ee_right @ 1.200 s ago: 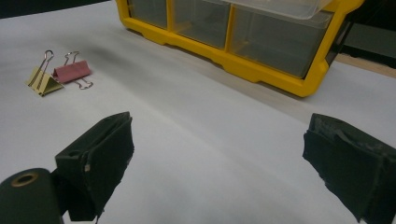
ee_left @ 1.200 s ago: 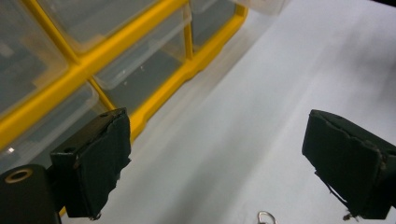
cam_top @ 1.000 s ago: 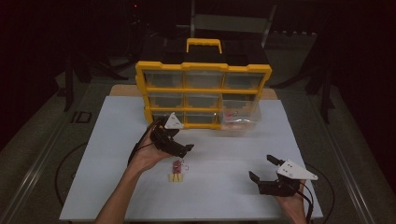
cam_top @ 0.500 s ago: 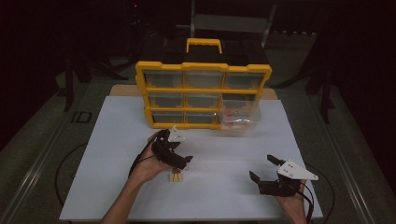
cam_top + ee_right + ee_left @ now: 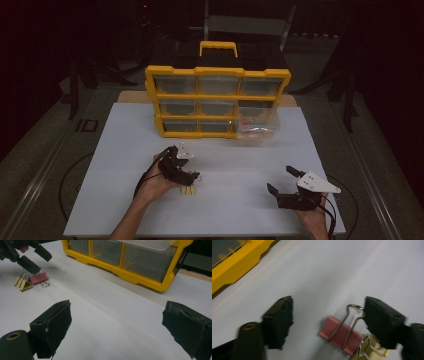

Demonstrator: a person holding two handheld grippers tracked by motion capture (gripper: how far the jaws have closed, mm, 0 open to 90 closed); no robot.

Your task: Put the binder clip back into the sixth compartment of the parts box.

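A pink binder clip [image 5: 340,333] lies flat on the white mat [image 5: 240,160], with a yellow binder clip [image 5: 369,350] touching its near end. My left gripper [image 5: 329,305] is down over them, and its jaws have just been closing. The pink clip sits between the jaws. One pad is at its wire handle and the other stands well apart, so nothing is gripped. The high view has this gripper [image 5: 192,177] just above the yellow clip [image 5: 188,190]. My right gripper [image 5: 280,180] rests open and empty at the mat's front right.
A yellow drawer organizer [image 5: 217,102] with a handle stands at the back of the mat. Its lower-right clear drawer [image 5: 257,125] is pulled out, with small items inside. The right gripper view has the organizer [image 5: 130,267] ahead and both clips [image 5: 38,278] at far left.
My left gripper has come down and toward the person onto the two clips, and its jaws have narrowed around the pink one. The right gripper has stayed put.
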